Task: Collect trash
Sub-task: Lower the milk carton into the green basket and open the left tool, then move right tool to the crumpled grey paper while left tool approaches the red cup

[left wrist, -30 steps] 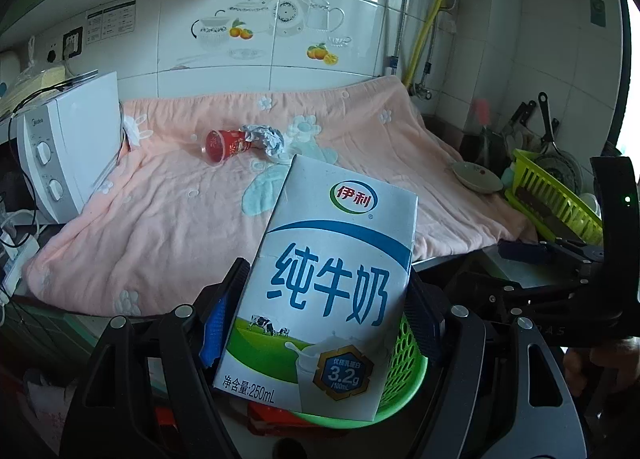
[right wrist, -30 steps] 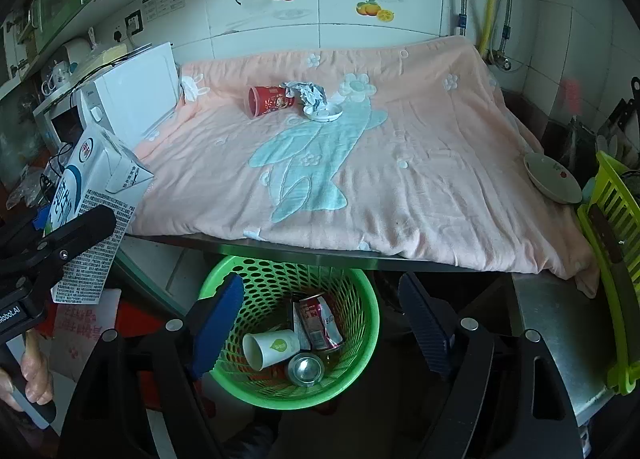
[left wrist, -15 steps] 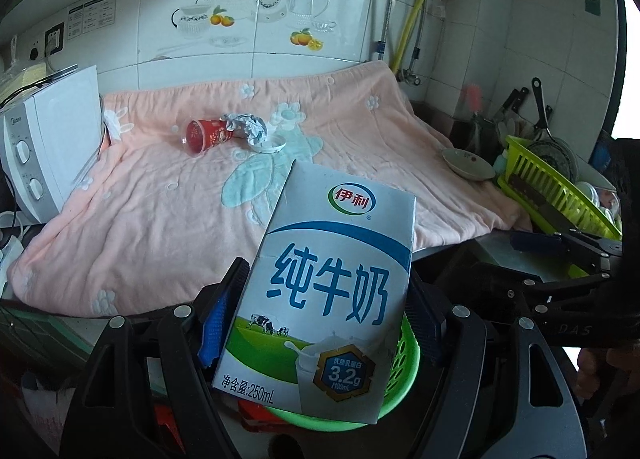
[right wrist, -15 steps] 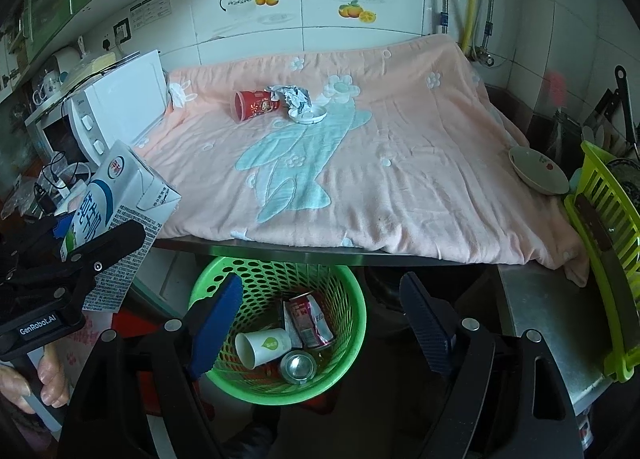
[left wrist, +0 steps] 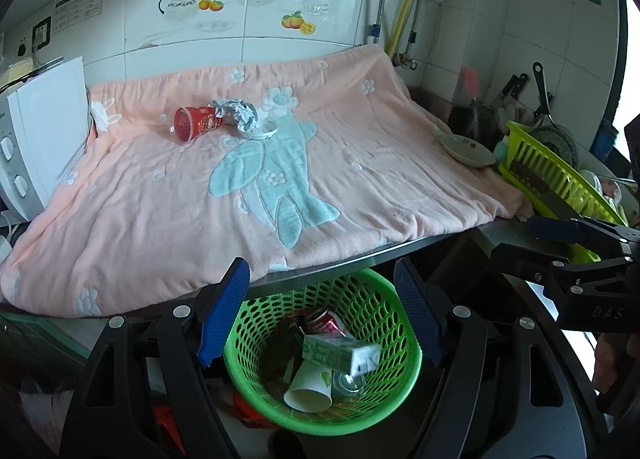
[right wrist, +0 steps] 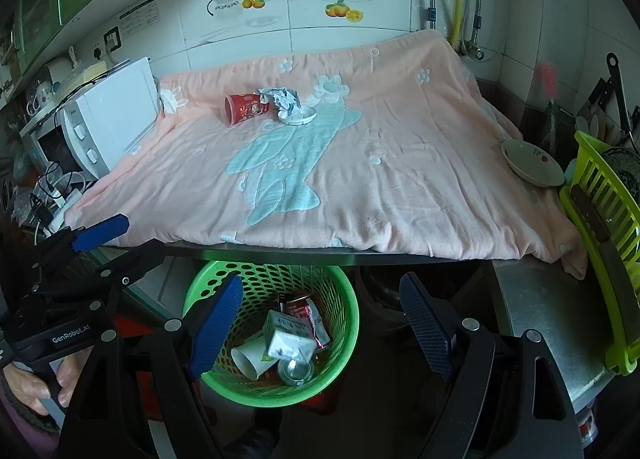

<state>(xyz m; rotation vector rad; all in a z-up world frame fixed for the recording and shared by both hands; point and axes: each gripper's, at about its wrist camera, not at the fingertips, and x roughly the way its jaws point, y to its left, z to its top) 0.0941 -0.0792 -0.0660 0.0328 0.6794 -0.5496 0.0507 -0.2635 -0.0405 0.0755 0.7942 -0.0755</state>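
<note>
Both grippers gape with nothing between the pads: left gripper (left wrist: 320,313), right gripper (right wrist: 322,325), both over the green bin (left wrist: 404,371). Milk carton (left wrist: 340,353) lies in bin on paper cup (left wrist: 310,389), beside can (left wrist: 322,323). Farther, on pink blanket (left wrist: 160,211): red cup (left wrist: 194,125), crumpled paper (left wrist: 238,115), lid (left wrist: 260,131).

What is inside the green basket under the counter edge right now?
The green basket holds a milk carton lying on top, a white paper cup on its side, a crushed red can and a round metal can end. Anything beneath them is covered.
</note>
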